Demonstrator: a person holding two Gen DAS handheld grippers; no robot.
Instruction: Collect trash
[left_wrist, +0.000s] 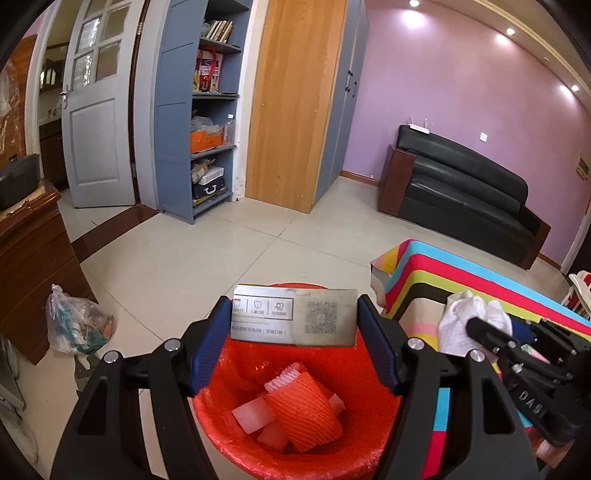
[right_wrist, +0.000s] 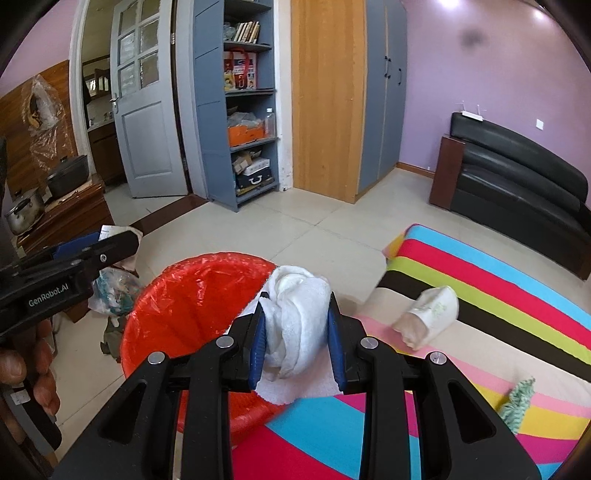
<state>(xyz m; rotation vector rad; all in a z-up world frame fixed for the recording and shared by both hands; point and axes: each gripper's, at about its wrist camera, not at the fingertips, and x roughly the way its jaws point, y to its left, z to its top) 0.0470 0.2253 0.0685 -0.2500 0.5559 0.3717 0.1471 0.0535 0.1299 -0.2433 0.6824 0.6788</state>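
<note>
Trash: flat card (left_wrist: 294, 317) clamped in left hand-held gripper (left_wrist: 294, 325), directly over red bin (left_wrist: 236, 454); white tissue wad (right_wrist: 295, 325) pinched in right hand-held gripper (right_wrist: 297, 332), at bin rim by striped bed (right_wrist: 480, 280). Do well: release card first, then bring wad fully over bin w/o dropping it short.

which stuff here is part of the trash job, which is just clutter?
Job:
left gripper holding flat carton
right gripper holding white tissue wad
red bin
crumpled wrapper on striped cloth

Clutter:
black sofa
bookshelf
floor bag
</note>
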